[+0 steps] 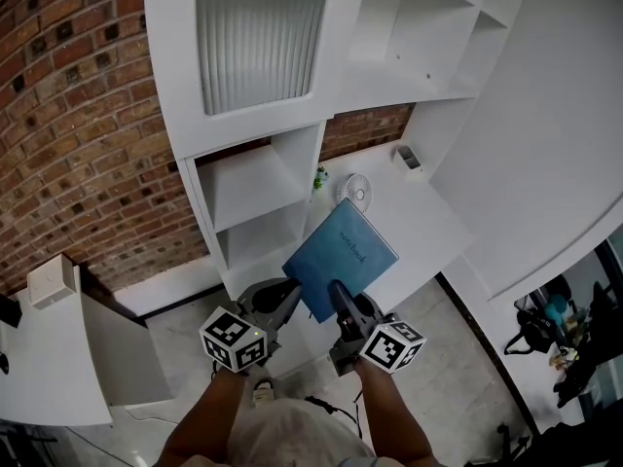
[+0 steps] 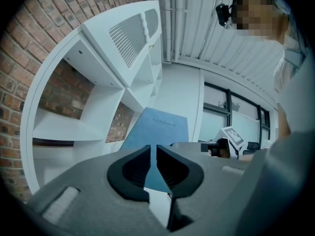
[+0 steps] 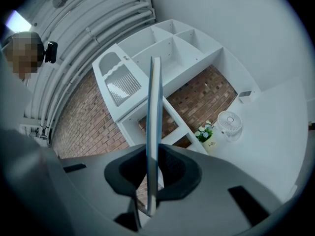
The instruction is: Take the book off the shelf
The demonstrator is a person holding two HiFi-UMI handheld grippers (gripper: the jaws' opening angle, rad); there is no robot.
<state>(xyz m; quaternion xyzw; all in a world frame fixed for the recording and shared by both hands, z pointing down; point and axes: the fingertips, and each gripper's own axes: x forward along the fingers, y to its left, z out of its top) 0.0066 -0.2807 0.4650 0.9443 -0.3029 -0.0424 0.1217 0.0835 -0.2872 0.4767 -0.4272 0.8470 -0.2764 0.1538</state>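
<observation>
Right tongs (image 3: 153, 181) pinch the blue notebook (image 1: 341, 259) by its lower edge, in the air before the shelf (image 1: 253, 178). Left tongs (image 2: 156, 166) closed, empty. It looks thin, light and fairly stiff; an edge grip suffices.

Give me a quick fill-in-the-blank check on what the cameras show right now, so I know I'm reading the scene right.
1. The blue book is clamped edge-on between the jaws of the ___.
2. The word printed on its cover is ___.
3. On the white desk, the small potted plant stands next to a white ___.
4. The wall behind the white shelf is bare ___.

Missing words: right gripper; notebook; fan; brick.
</observation>
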